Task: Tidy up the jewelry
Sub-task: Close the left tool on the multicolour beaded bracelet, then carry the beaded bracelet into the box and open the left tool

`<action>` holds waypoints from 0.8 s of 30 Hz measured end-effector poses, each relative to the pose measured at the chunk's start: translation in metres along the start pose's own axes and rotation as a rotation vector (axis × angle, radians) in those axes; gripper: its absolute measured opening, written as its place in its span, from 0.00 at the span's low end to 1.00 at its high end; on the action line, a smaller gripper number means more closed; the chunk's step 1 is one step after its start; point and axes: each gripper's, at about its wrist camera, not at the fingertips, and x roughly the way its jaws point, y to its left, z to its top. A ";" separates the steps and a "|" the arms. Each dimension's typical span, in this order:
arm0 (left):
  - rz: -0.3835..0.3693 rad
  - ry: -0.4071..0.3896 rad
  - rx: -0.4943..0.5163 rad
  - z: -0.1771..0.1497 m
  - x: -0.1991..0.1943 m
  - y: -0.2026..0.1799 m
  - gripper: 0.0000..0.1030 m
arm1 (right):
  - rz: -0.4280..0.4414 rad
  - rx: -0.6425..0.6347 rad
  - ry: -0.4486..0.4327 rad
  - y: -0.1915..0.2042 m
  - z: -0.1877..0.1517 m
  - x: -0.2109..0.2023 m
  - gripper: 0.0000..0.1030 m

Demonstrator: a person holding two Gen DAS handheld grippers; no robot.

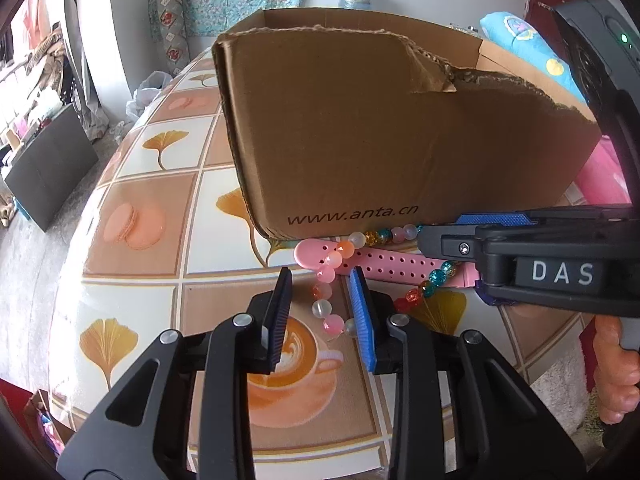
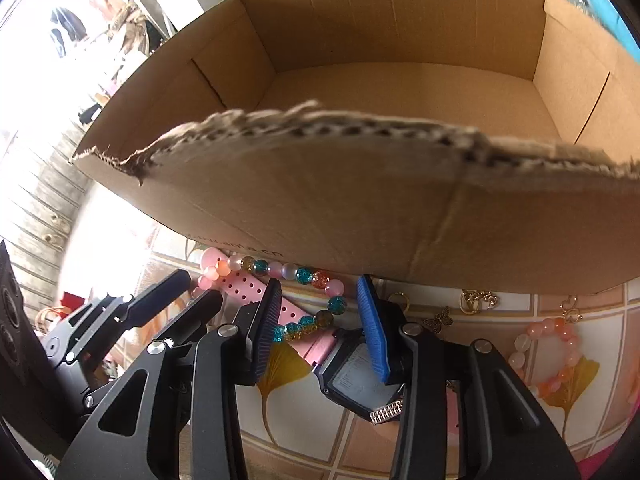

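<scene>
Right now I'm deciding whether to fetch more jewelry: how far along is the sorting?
Nothing looks done: the cardboard box shows a bare floor. In hand: both tools straddle the bead bracelet lying over the pink watch. Left: a peach bracelet and gold charms on the table.

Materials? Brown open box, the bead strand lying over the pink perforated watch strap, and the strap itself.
Brown open box: corrugated cardboard, matte; its torn top edge shows the fluting.
Bead strand: probably glass or acrylic; glossy, translucent, some crackled.
Pink perforated watch strap: likely silicone or soft rubber; smooth, satin, punched holes.
</scene>
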 end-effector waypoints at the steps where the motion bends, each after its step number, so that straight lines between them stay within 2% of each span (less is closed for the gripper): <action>1: 0.016 -0.001 0.010 0.001 0.001 -0.003 0.23 | -0.012 -0.001 0.003 0.003 0.000 0.001 0.26; 2: 0.029 -0.002 0.021 0.002 0.001 -0.006 0.21 | -0.026 -0.007 0.004 0.006 0.000 0.002 0.25; 5: 0.027 -0.008 0.033 0.002 0.001 -0.009 0.09 | -0.050 -0.017 0.006 0.014 0.003 0.004 0.14; 9: 0.040 -0.030 0.036 0.003 -0.003 -0.010 0.08 | -0.028 -0.032 -0.004 0.019 0.005 0.004 0.10; 14: 0.043 -0.082 0.026 0.004 -0.025 -0.010 0.08 | 0.007 -0.048 -0.052 0.011 -0.001 -0.008 0.10; 20: 0.040 -0.165 0.014 0.012 -0.065 -0.014 0.08 | 0.059 -0.068 -0.125 0.014 -0.008 -0.036 0.10; 24: 0.018 -0.226 0.014 0.027 -0.092 -0.021 0.08 | 0.095 -0.080 -0.193 0.007 -0.014 -0.071 0.10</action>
